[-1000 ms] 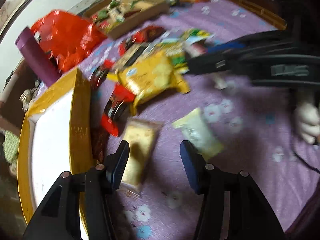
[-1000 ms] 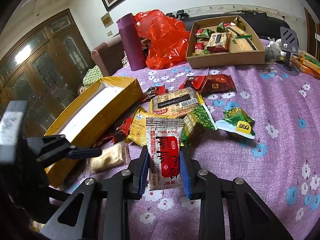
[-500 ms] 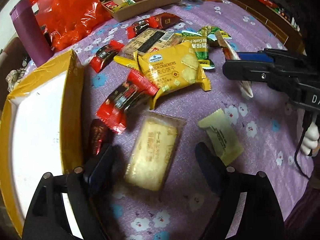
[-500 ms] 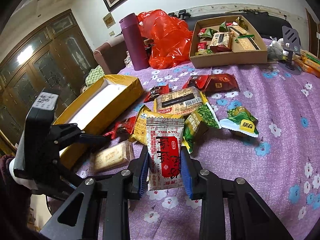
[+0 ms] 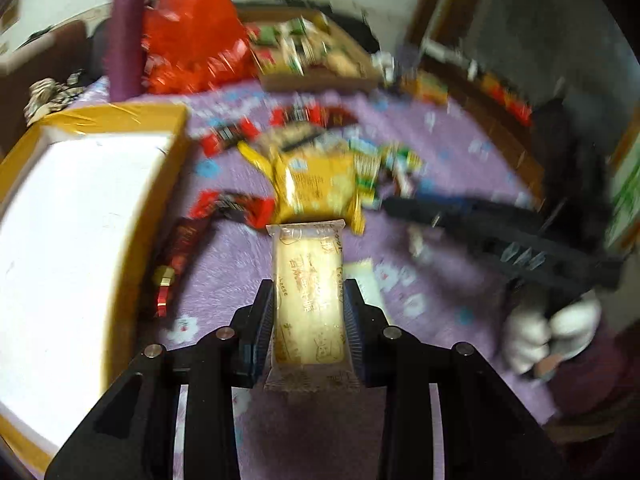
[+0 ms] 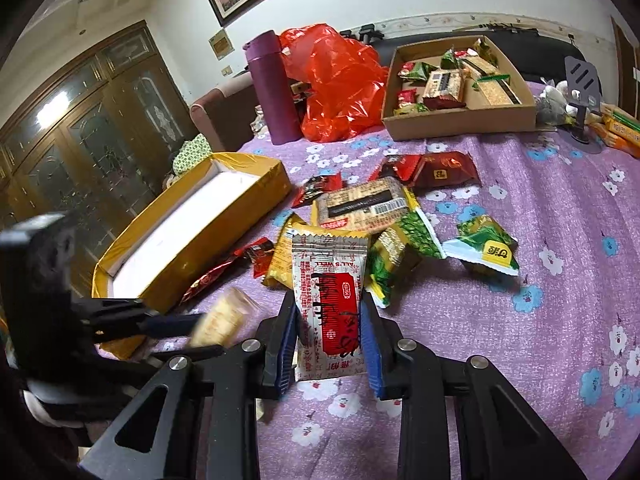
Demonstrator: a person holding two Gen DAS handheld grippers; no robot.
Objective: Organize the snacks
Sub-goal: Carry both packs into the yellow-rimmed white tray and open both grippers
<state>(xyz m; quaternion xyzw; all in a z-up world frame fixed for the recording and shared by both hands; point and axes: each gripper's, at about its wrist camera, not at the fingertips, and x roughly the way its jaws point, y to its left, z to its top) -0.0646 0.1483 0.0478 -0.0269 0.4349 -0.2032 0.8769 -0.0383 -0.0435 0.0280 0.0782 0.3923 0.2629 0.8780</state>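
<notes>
Two grippers, each clamped on one snack above a bench (image 6: 560, 240) under a purple flowered cloth. Left gripper (image 5: 308, 316): fingers (image 5: 264, 320) just closed from wide open, now pressed on both long edges of a pale cheese biscuit pack (image 5: 308, 280), lifted off the cloth, just right of the yellow box (image 5: 160, 184) with its bare white inside. Right gripper (image 6: 328, 332): fingers (image 6: 370, 344) pinching a red-and-white foil sachet (image 6: 330, 304), held upright in front of the loose snack pile (image 6: 376, 216). In the pile: yellow cracker bag (image 5: 316, 188), green packets, dark red wrappers. At the far bench edge: brown cardboard tray (image 6: 460, 120) partly filled with snacks, red plastic bag (image 6: 336, 84), purple flask (image 6: 272, 88). Left-wrist view smeared by motion; white-gloved hand (image 5: 548, 332) on the right tool's handle.
</notes>
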